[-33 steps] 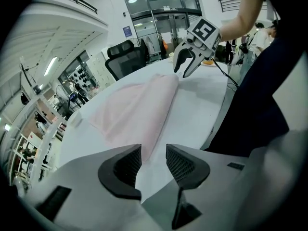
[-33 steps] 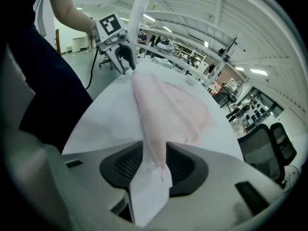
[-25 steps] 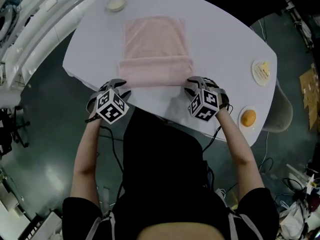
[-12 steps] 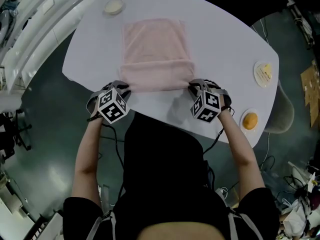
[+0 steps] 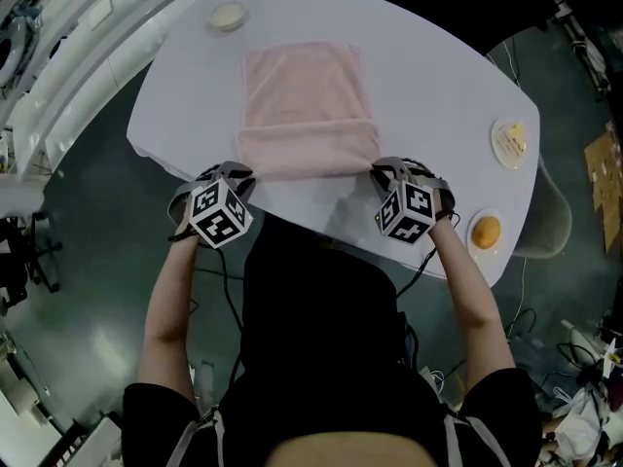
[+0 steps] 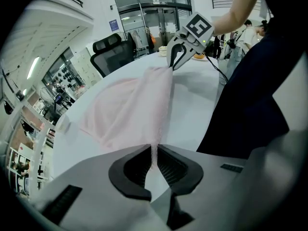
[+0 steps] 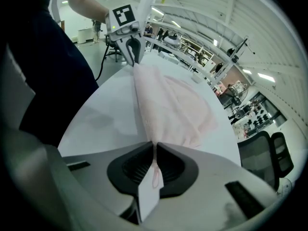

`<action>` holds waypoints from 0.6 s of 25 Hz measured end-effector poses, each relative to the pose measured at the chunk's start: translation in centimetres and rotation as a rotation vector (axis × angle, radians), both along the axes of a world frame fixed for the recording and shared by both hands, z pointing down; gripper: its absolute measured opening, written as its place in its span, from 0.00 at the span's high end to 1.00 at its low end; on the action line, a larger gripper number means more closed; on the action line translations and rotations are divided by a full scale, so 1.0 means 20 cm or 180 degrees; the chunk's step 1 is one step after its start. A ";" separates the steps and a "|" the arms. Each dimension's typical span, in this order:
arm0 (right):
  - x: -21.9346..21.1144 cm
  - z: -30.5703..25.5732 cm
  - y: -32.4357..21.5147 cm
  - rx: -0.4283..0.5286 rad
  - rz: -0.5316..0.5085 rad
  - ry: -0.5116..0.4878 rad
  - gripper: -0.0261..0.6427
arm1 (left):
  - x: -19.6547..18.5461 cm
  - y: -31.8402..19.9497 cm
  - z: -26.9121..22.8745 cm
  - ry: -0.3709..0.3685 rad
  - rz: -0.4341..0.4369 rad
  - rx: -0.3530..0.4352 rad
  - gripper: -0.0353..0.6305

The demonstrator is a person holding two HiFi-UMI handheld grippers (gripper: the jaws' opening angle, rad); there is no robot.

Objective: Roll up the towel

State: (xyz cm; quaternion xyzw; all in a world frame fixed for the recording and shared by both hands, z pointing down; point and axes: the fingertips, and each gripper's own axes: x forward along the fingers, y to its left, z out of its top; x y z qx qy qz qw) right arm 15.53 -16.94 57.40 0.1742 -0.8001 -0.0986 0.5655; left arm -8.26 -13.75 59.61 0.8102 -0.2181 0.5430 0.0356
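A pale pink towel [image 5: 304, 95] lies flat on the white table [image 5: 438, 86], its near part folded over into a thick band [image 5: 310, 150]. My left gripper [image 5: 240, 171] has just been closing and is shut on the band's near left corner [image 6: 153, 150]. At the near right corner [image 7: 155, 153] my right gripper [image 5: 380, 171] has likewise been closing and is shut on the cloth. In the left gripper view the towel [image 6: 130, 109] stretches from my jaws to the right gripper [image 6: 175, 57]. The right gripper view shows the towel [image 7: 168, 105] running to the left gripper [image 7: 132, 49].
A small dish [image 5: 227, 15] sits at the far left of the table. A plate with food [image 5: 509, 142] and an orange on a saucer [image 5: 484, 232] sit at the right. The table's near edge lies just under both grippers, against the person's dark torso.
Both grippers' jaws have closed onto the near corners of the folded band. The hands stayed nearly in place.
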 end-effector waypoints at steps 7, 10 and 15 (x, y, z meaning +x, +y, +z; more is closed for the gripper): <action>0.00 -0.06 0.19 0.0036 -0.0050 -0.0050 0.92 | 0.00 0.21 -0.04 0.0063 -0.0021 -0.0007 0.88; 0.00 -0.08 0.29 -0.0012 -0.0050 -0.0114 0.92 | 0.00 0.30 -0.06 0.0070 -0.0027 -0.0015 0.88; 0.01 -0.07 0.45 -0.0129 -0.0050 -0.0248 0.92 | 0.01 0.45 -0.06 0.0099 -0.0041 -0.0068 0.88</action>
